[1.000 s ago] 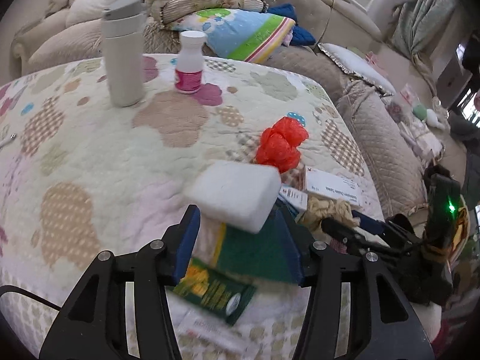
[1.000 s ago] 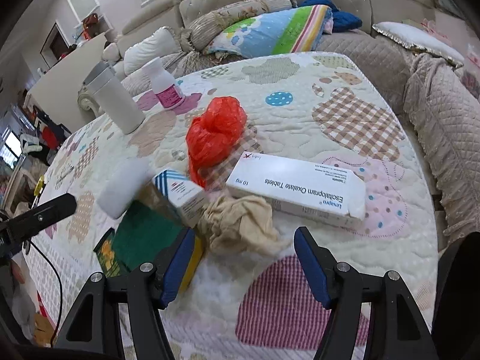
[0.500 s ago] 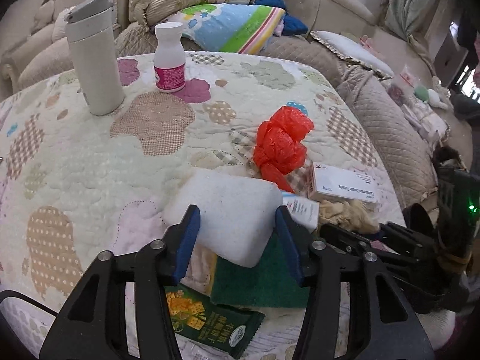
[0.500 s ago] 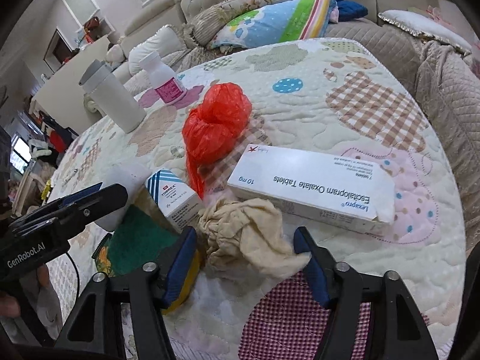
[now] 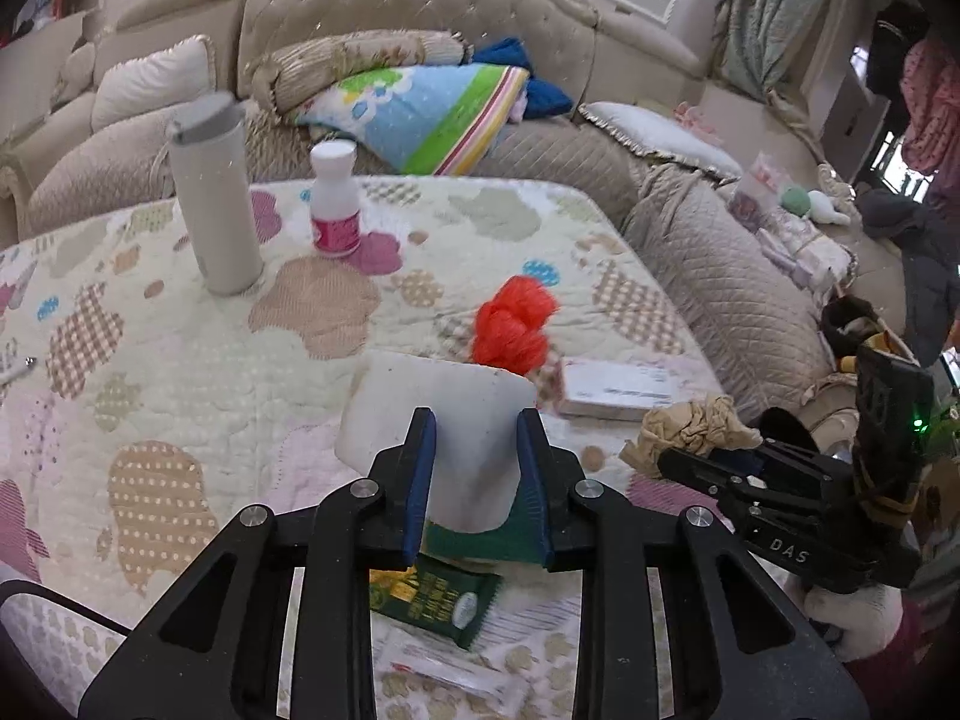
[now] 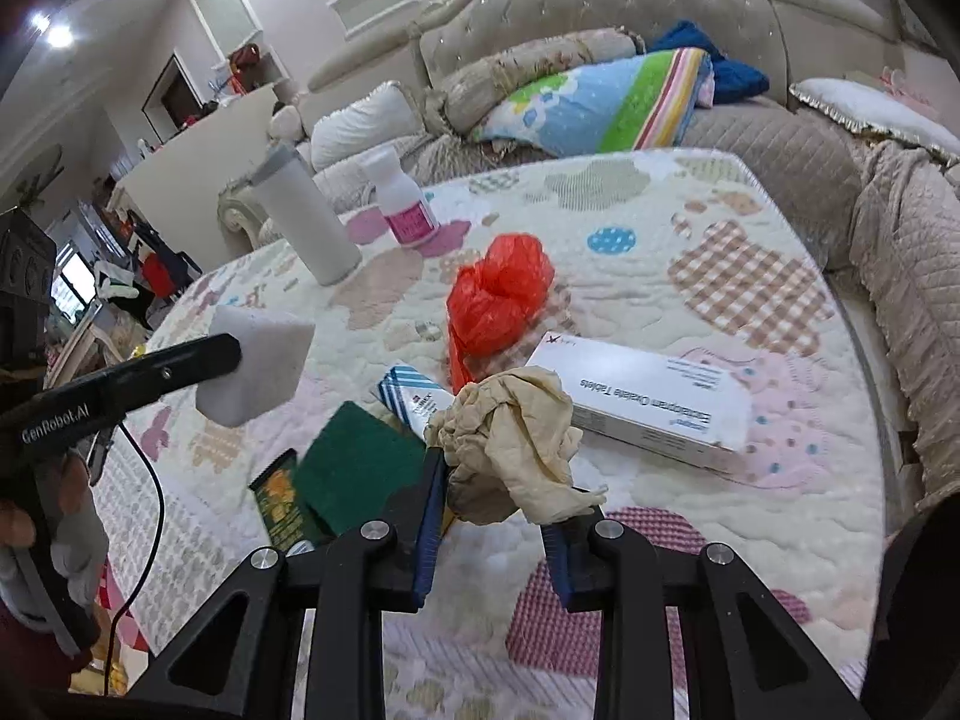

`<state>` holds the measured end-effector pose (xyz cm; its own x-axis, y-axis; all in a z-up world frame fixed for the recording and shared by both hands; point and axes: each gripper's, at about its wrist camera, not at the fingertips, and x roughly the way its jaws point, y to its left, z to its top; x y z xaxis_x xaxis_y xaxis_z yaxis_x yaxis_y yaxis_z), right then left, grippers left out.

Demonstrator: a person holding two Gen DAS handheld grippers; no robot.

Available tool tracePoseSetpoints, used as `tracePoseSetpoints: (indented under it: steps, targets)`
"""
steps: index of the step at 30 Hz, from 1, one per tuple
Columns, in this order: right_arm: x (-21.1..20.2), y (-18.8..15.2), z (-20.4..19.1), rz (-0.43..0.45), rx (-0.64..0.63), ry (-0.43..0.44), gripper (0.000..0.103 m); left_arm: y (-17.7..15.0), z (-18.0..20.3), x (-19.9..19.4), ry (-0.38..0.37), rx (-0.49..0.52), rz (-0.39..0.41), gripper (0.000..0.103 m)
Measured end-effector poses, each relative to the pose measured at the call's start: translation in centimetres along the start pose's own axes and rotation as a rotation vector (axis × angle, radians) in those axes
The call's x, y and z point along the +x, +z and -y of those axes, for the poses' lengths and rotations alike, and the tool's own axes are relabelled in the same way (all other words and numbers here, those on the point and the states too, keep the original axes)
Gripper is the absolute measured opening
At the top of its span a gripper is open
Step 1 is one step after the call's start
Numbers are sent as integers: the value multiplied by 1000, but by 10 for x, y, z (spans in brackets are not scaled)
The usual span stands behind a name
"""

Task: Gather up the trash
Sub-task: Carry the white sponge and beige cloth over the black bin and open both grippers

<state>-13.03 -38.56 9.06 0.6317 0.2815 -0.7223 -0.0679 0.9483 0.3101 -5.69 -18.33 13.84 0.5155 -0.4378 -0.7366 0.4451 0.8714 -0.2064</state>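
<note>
My left gripper (image 5: 474, 420) has a white foam block (image 5: 444, 414) between its blue pads. The jaws are closing and press on its sides. In the right wrist view the block (image 6: 255, 372) hangs above the quilted table (image 6: 690, 240). My right gripper (image 6: 492, 495) is shut on a crumpled beige wad (image 6: 510, 444), held a little above the cloth. A red plastic bag (image 6: 498, 300), a long white tablet box (image 6: 648, 414), a small blue-striped box (image 6: 414, 402), a green scouring pad (image 6: 360, 462) and a green packet (image 5: 438, 594) lie on the table.
A white tumbler (image 5: 216, 204) and a white bottle with a pink label (image 5: 335, 210) stand at the far left of the table. A clear wrapper (image 5: 456, 672) lies at the near edge. A beige sofa (image 5: 720, 276) with cushions wraps the far and right sides.
Both grippers closed, the left on the white block and the right on the beige wad. Both rose, lifting the block off the green pad and the wad off the cloth.
</note>
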Motion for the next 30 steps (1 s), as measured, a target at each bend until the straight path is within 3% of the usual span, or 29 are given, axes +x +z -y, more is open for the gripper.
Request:
tracePoseSetpoints:
  steps: [17, 30]
  targets:
    - [-57, -32, 33, 36, 17, -92, 28, -19, 103, -11, -69, 104, 1, 25]
    - [-110, -58, 106, 77, 130, -205, 28, -24, 193, 11, -129, 202, -35, 25]
